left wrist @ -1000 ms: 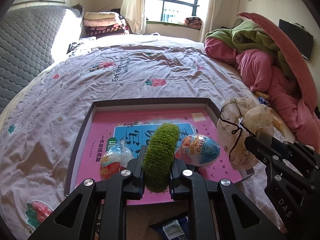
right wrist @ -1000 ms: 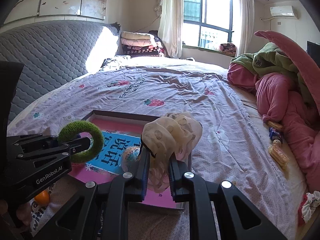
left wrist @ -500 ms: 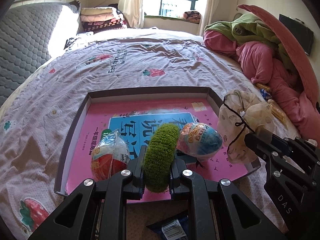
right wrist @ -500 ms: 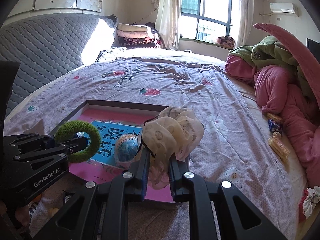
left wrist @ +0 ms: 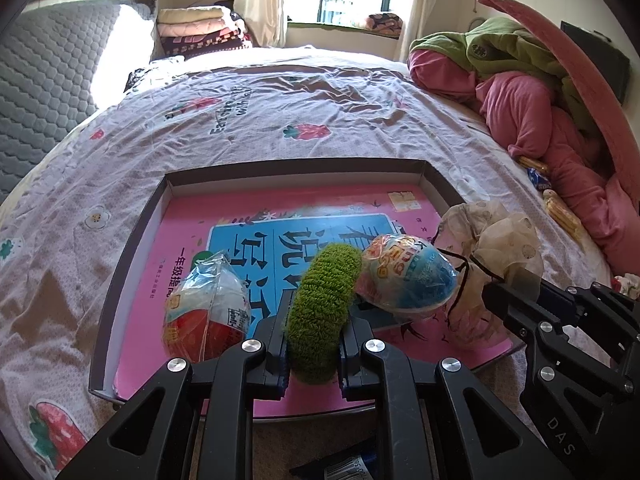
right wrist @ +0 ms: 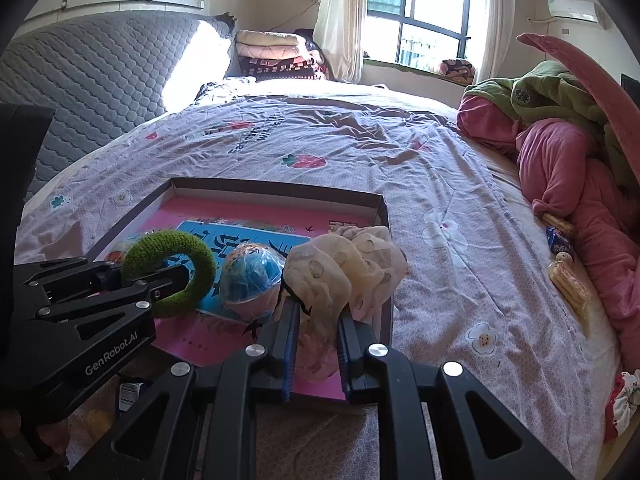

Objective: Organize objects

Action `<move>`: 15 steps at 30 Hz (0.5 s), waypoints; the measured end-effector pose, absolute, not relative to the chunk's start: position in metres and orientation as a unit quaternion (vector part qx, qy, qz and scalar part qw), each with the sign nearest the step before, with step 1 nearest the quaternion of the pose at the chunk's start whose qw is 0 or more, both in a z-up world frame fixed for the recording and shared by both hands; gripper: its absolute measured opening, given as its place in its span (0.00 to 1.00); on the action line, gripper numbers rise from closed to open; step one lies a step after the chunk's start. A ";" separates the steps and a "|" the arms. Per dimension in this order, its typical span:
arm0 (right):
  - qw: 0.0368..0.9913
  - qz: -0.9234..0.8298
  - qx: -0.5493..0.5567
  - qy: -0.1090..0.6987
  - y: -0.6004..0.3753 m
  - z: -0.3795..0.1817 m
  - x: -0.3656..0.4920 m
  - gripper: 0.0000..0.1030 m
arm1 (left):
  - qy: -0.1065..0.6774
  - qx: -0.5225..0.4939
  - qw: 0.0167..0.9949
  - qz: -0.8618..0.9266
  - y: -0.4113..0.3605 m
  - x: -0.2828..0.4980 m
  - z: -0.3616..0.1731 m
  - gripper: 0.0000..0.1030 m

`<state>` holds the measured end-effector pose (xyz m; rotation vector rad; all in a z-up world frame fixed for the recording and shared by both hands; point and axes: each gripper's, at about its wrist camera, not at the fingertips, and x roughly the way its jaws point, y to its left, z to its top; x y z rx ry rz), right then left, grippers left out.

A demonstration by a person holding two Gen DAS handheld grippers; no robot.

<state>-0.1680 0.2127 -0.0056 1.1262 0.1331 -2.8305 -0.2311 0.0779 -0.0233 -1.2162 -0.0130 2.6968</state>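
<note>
Both tongs have come down toward the tray since a second ago, and the tray now fills more of each view.

Nearest to me, my left tongs (left wrist: 314, 344) are clenched on the green scrunchie (left wrist: 322, 312). I grip it edge-on across the band so the ring stands upright, which should let it drop flat once I let go. My right tongs (right wrist: 316, 344) are clenched on the cream scrunchie (right wrist: 344, 272), pinching its lower folds so the gauzy bulk billows above the jaws. Seen from the left side, they (left wrist: 496, 296) hang just over the tray's right edge.

Just beyond the tips lies the tray (left wrist: 296, 168), a shallow dark-walled box lid resting on the bed (left wrist: 280, 100), with a pink book (left wrist: 280, 208) flat on its floor. Two wrapped toy eggs already sit on that book: a red one (left wrist: 208, 316) to the left of my green scrunchie and a blue one (left wrist: 408, 276) between the two scrunchies. I judge that the small things are being gathered here, and that both scrunchies still have to be set down, clear of the eggs.

Farther right, snack packets (right wrist: 568, 276) lie loose on the sheet beside the pink blanket (right wrist: 580, 184), probably still to be collected. Folded quilts (right wrist: 272, 52) are stacked by the window (right wrist: 420, 16).
</note>
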 end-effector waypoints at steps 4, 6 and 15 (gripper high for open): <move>0.052 -0.924 0.377 0.047 0.209 -0.010 -0.169 0.17 | -0.005 -0.410 0.092 0.907 0.076 -0.233 -0.025 0.17; 0.052 -0.921 0.383 0.049 0.208 -0.013 -0.170 0.17 | -0.005 -0.412 0.092 0.907 0.075 -0.233 -0.025 0.17; 0.057 -0.917 0.394 0.035 0.211 -0.019 -0.173 0.17 | -0.005 -0.417 0.093 0.904 0.074 -0.236 -0.030 0.17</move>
